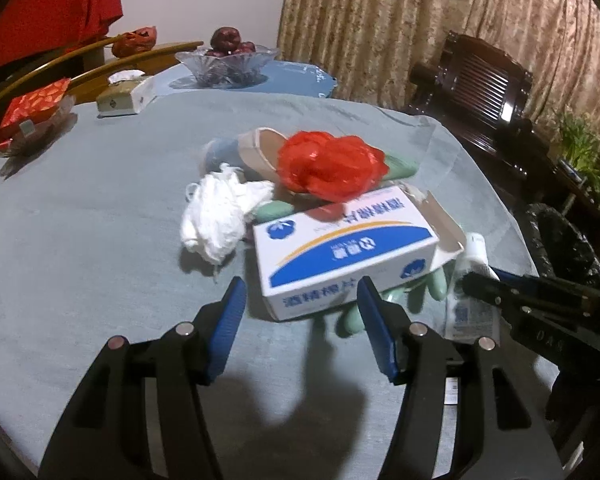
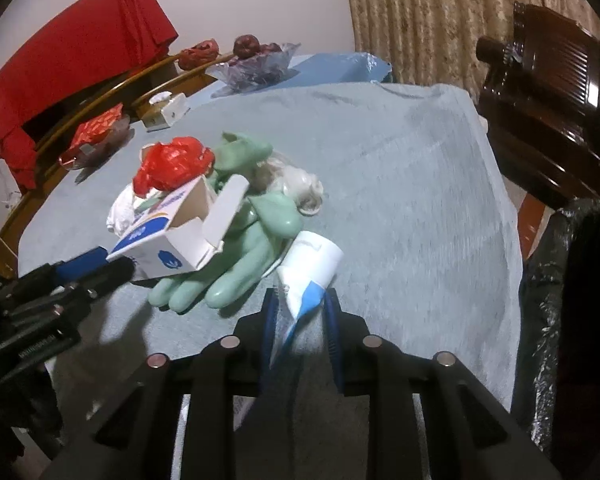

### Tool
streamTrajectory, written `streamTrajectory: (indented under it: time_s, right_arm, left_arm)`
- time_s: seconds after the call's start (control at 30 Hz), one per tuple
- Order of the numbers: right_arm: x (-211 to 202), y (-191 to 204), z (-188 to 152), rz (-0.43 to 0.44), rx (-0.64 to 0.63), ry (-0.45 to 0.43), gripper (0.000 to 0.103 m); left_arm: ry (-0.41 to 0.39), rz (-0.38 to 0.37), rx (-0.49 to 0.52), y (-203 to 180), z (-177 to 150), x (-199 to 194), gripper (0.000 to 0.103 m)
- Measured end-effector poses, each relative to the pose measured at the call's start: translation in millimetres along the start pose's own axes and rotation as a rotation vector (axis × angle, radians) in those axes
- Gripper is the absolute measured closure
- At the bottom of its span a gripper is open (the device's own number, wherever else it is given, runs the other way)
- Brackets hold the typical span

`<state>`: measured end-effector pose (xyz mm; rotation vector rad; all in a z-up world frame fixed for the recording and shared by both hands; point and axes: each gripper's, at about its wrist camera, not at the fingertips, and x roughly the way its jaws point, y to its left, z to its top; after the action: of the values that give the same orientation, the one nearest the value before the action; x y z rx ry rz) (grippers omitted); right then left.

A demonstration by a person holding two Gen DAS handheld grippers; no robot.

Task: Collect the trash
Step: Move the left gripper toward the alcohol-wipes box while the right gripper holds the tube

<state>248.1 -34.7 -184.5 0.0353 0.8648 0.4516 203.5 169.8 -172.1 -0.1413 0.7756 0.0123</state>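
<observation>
A pile of trash lies on the grey-blue tablecloth (image 1: 80,220): a white-and-blue cardboard box (image 1: 344,248) with an open flap, a crumpled red plastic bag (image 1: 328,164), a wad of white tissue (image 1: 216,216) and pale green rubber gloves (image 2: 236,264). My left gripper (image 1: 300,288) is open at the box's near end; a gap shows beside its left pad. From the right wrist view, the left gripper (image 2: 116,262) sits at the corner of the box (image 2: 168,236). My right gripper (image 2: 300,312) is shut on a white tube with blue print (image 2: 308,268), seen also as the tube (image 1: 472,292).
A bin lined with a black bag (image 1: 564,248) stands off the table's right edge, below a dark wooden chair (image 1: 480,84). At the back are a glass fruit bowl (image 1: 228,60), a tissue box (image 1: 124,92) and a dish with red wrapping (image 1: 32,116).
</observation>
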Motion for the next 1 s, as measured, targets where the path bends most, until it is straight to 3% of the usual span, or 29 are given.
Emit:
streamTrajectory:
  time_s: [0.07, 0.3, 0.53, 0.83, 1.0]
  right_arm:
    - [2.2, 2.2, -0.6, 0.0, 0.002, 0.004, 0.076]
    - [11.0, 0.5, -2.7, 0.012, 0.021, 0.041, 0.07]
    - [6.3, 5.1, -2.2, -0.024, -0.031, 0.02, 0.074]
    - [3.7, -10.4, 0.6, -0.091, -0.009, 0.022, 0.074]
    - [2.8, -12.7, 1.5, -0.094, -0.012, 0.025, 0.074]
  left_arm:
    - [-0.001, 0.004, -0.003, 3.6, 1.6, 0.0, 0.04]
    - [0.029, -0.021, -0.021, 7.4, 0.4, 12.1, 0.041]
    - [0.038, -0.077, -0.021, -0.2, -1.8, 14.0, 0.053]
    - [0.049, -0.235, 0.004, -10.8, -5.4, 2.0, 0.053]
    - [0.034, -0.172, 0.012, -6.2, -3.3, 2.4, 0.048]
